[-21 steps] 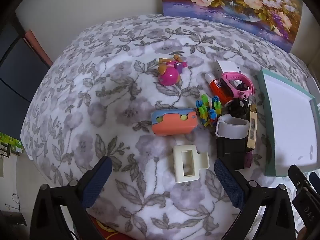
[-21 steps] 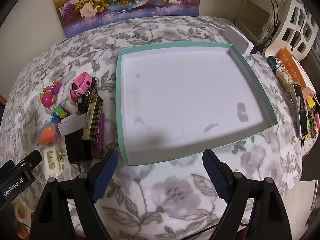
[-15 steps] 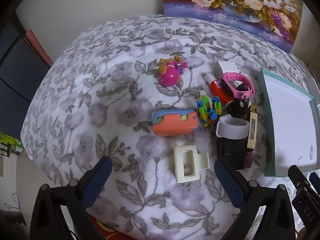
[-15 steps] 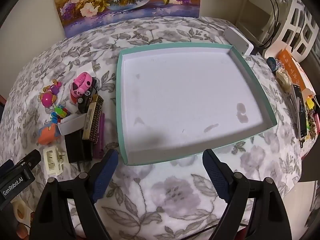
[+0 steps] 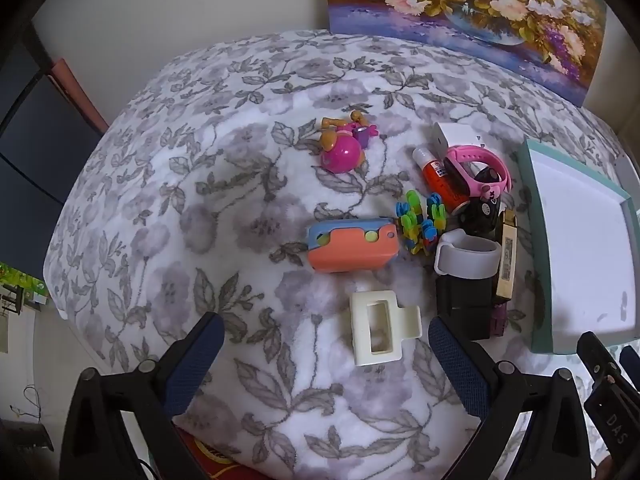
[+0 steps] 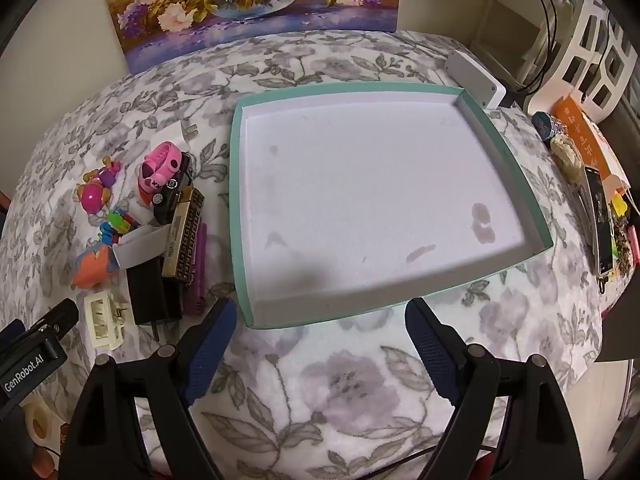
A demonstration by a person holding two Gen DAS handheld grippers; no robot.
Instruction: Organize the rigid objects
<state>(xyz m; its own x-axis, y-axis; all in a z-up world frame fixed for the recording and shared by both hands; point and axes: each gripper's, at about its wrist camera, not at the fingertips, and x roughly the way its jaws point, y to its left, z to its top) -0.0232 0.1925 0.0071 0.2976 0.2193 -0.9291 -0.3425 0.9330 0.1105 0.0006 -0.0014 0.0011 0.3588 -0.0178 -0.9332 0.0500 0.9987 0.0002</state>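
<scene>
Nothing has yet been placed in the shallow teal-rimmed white cardboard tray, which is lying on the grey floral blanket covering the bench. The rigid objects are sitting in a cluster to the left of the tray.

Step in hand, as judged: a first pick from the cluster. The cream plastic claw hair clip is lying nearest the left gripper, apart from its neighbours, and is offering the easiest start. To do it well, the gripper should be descending straight over the clip, closing across its narrow body and lifting clear before travelling right over the tray rim. The soft blanket is likely to give under pressure, so a low, level approach is advised.

Other items noted: an orange and blue plastic toy case just beyond the clip; a pink ball-shaped toy figure further off; a pink rubber watch; a black block-shaped charger beside the tray.

Left gripper: jaws are standing wide apart, holding nothing and touching nothing, poised at the near side of the clip.

Right gripper: jaws are likewise wide, empty, hovering at the near edge of the tray without contact
</scene>
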